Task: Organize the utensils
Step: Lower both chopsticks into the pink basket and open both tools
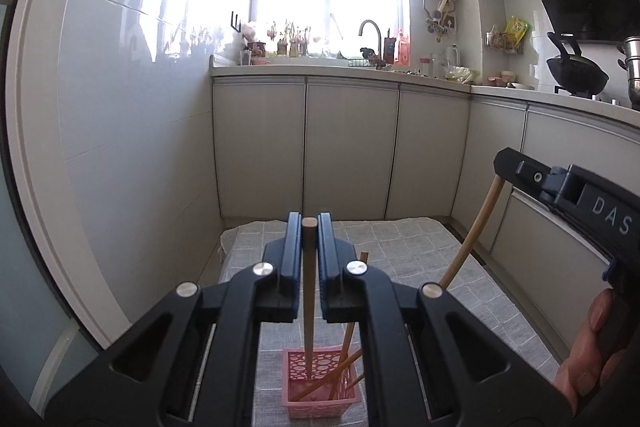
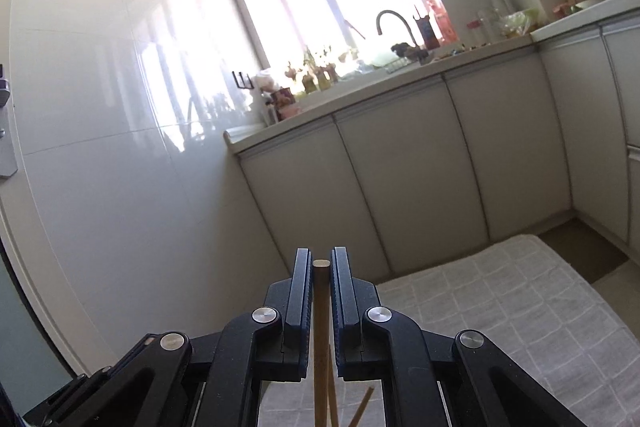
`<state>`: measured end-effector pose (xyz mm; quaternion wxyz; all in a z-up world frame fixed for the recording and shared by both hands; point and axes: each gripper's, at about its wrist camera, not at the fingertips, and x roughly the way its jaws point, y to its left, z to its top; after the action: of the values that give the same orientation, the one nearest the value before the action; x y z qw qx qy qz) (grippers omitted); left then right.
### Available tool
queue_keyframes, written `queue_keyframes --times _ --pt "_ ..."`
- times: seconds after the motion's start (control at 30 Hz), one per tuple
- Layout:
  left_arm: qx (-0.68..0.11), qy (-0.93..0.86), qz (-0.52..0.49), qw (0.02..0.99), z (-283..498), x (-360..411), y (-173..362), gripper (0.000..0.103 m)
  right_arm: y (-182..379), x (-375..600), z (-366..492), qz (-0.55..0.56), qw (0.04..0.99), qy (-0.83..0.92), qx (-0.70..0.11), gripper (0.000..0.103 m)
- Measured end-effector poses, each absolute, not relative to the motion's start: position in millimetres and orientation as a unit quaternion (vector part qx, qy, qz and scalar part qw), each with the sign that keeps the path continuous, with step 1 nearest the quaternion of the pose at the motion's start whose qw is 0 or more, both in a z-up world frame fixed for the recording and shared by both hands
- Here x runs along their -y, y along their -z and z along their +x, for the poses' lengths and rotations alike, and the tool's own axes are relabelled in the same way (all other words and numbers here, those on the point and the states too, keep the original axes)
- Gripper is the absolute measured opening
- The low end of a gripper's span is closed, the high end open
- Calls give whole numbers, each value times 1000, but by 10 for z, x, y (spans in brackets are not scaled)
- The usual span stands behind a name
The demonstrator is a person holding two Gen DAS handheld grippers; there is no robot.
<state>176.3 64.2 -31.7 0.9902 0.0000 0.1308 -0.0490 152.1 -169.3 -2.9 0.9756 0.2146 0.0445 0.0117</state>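
Observation:
My left gripper (image 1: pixel 309 223) is shut on a wooden chopstick (image 1: pixel 308 291) held upright, its lower end inside a pink perforated basket (image 1: pixel 320 393) that stands on the grey checked cloth (image 1: pixel 420 251). Several other chopsticks (image 1: pixel 346 359) lean in the basket. My right gripper (image 2: pixel 321 259) is shut on another wooden chopstick (image 2: pixel 321 339), also upright. In the left wrist view the right gripper's body (image 1: pixel 576 199) sits at the right with its chopstick (image 1: pixel 474 227) slanting down towards the basket. More chopstick tops (image 2: pixel 362 407) show below the right gripper.
Grey cabinet doors (image 1: pixel 344 147) stand behind the cloth, and more cabinets (image 1: pixel 560 211) run along the right. A white tiled wall (image 1: pixel 120 107) is on the left. The counter (image 1: pixel 360 69) above holds a tap, bottles and a wok.

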Motion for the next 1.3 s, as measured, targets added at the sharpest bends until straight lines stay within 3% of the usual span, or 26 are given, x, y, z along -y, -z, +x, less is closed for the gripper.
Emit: queue_keyframes --times 0.37,0.7,0.87,1.13,1.23,1.3 --pt "-188 49 4 981 1920 -669 550 8 472 1573 1945 202 973 -20 -111 8" --pt "-200 56 -3 978 1914 -655 551 10 551 1643 1908 195 974 -15 -117 9" --pt "-203 56 -5 978 1911 -657 534 31 538 1688 1857 197 974 -13 -112 9" --pt "-217 55 -22 974 1942 -736 528 38 533 1699 1811 189 976 -13 -111 8" --pt "-222 61 -22 973 1946 -737 528 50 529 1703 1837 199 972 -37 -120 9" --pt "-221 68 -24 973 1948 -734 520 57 524 1729 1838 205 970 -46 -124 16"
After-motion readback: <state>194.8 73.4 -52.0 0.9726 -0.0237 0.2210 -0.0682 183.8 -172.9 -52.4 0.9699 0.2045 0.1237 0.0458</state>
